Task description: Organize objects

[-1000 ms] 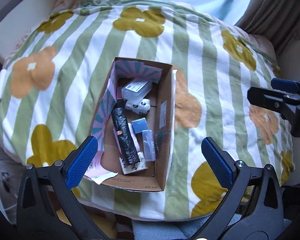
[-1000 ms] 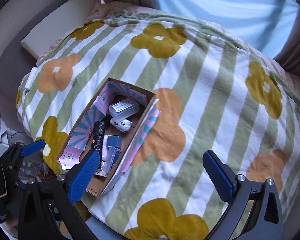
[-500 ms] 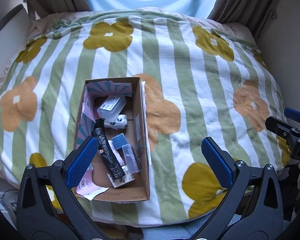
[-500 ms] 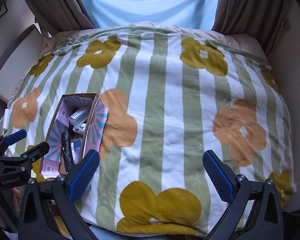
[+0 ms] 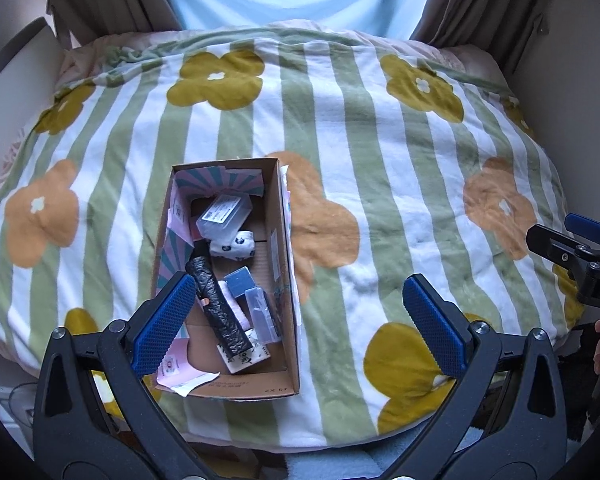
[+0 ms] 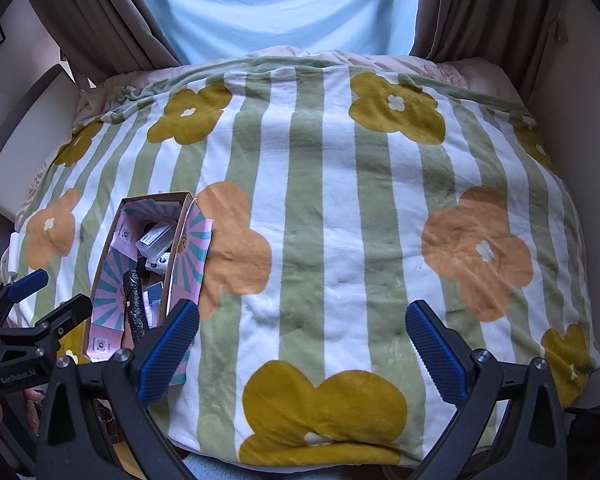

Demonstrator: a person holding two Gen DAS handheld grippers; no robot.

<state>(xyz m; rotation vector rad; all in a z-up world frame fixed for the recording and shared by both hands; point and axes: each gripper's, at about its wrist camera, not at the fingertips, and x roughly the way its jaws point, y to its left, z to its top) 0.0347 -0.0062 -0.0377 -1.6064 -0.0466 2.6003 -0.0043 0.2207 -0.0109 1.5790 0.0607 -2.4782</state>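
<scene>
I am holding my left gripper (image 5: 296, 316) spread wide and empty above the near end of the cardboard box (image 5: 288, 280). Inside, the black roll (image 5: 218, 306) is lying lengthwise, running away from me, just ahead of my left finger. My right gripper (image 6: 300, 344), also spread and empty, is hovering over bare blanket (image 6: 340, 220), farther away.

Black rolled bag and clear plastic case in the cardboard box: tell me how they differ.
The black rolled bag is dark, crinkled and opaque; the clear plastic case is pale, smooth and see-through, with a printed label. The roll is long and thin and lies toward the near end of the cardboard box; the case is short and blocky, at the far end. Both lie loose inside the box, touched by neither gripper.
</scene>
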